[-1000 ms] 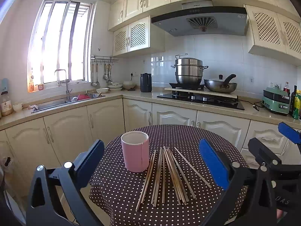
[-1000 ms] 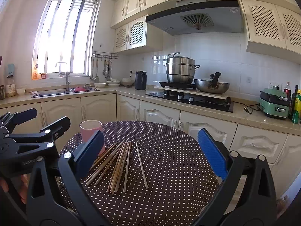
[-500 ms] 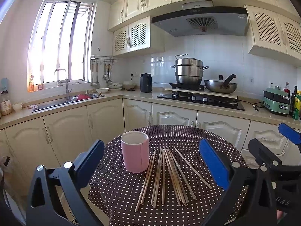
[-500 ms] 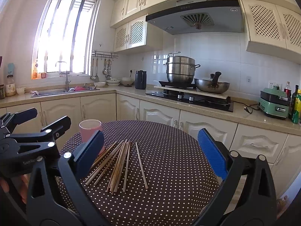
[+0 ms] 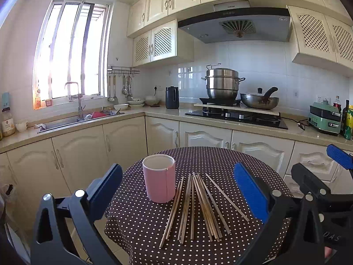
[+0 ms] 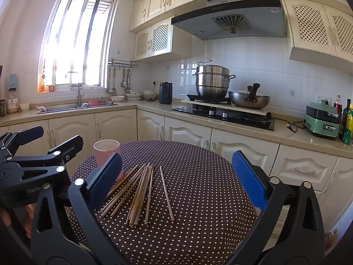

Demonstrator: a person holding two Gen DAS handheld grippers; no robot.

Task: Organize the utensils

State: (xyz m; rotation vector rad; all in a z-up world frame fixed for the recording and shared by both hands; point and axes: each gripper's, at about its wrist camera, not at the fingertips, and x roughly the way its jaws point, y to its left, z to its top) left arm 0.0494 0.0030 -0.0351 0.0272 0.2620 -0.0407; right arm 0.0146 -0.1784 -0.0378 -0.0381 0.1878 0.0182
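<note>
While both grippers hang short of the table with nothing between their fingers, the wooden chopsticks (image 5: 198,207) lie loose on the polka-dot tablecloth (image 5: 220,161), long axes running roughly from the near edge toward the kitchen counter (image 5: 165,112). They fan slightly: far tips bunch together, near ends spread, and one stick (image 6: 166,193) lies apart on the right side. A pink cup (image 5: 159,177) stands upright just left of them, mouth open upward, its base close to the leftmost stick.

From the left wrist view the left gripper (image 5: 176,185) has its blue pads spread wide, framing cup and chopsticks; the cup shows whole here. From the right wrist view the right gripper (image 6: 176,176) is equally wide apart, and its left pad hides the cup's lower half and some stick tips. That view alone shows the left gripper's black frame side-on, with part of a hand (image 6: 27,217) below it. The table's near edge is cut off by both frames.
</note>
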